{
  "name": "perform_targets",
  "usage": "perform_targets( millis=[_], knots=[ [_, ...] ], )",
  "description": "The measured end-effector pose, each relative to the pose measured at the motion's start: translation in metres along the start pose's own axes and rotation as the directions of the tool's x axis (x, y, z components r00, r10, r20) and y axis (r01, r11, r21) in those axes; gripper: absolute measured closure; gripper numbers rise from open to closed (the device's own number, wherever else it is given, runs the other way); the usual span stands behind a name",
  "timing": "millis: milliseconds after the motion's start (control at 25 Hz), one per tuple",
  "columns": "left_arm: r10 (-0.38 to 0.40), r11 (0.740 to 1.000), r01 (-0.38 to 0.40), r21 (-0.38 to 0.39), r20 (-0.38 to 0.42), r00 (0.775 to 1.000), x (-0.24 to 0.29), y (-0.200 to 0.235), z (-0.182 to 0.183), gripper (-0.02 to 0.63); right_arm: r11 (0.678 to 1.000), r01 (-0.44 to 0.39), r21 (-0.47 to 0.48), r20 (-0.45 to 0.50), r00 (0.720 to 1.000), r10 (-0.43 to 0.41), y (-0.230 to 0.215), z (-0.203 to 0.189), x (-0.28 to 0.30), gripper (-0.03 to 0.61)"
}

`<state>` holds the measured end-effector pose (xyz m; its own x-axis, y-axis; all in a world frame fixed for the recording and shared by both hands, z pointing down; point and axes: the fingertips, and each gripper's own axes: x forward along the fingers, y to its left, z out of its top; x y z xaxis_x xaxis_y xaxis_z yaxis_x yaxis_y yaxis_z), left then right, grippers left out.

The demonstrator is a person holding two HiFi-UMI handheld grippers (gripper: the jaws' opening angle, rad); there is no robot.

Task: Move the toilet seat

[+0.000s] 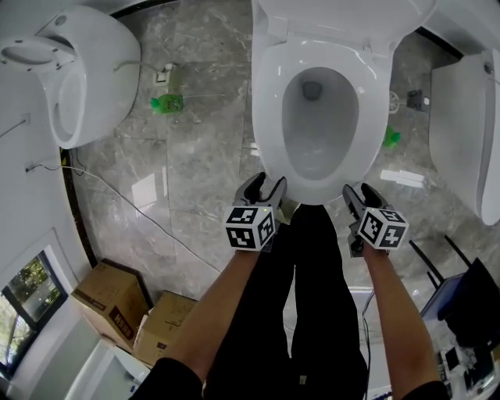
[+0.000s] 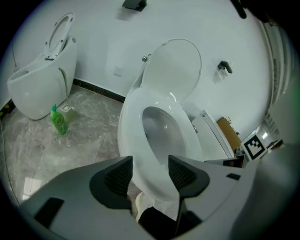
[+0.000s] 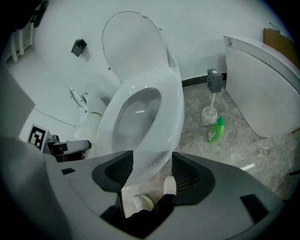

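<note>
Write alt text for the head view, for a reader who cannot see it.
Seen from above, a person holds the left gripper and right gripper, jaws open, at the front edge of a white toilet seat that lies down, lid up. Other white toilets stand at either side on a grey marble floor.

Left tool [image 2: 150,160], jaws apart, frames the front of the toilet seat [image 2: 132,125].
</note>
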<state>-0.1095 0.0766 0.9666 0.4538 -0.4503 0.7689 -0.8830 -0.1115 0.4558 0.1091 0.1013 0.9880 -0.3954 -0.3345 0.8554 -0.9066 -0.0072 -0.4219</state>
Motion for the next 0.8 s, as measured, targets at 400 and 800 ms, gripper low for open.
perform_targets(
  millis=[400,800],
  knots=[
    [0.003,1.000,-0.003,-0.005,-0.108,0.994,0.028,0.010,-0.019,0.301,0.998,0.000,0.065,-0.040,0.999,0.003,-0.002,0.001,0.027,0.296],
    [-0.034,0.999,0.034,0.000,-0.118,0.992,0.042,0.009,-0.027,0.298,0.969,-0.088,0.232,0.001,0.996,0.090,-0.006,0.008,0.035,0.296]
  ],
)
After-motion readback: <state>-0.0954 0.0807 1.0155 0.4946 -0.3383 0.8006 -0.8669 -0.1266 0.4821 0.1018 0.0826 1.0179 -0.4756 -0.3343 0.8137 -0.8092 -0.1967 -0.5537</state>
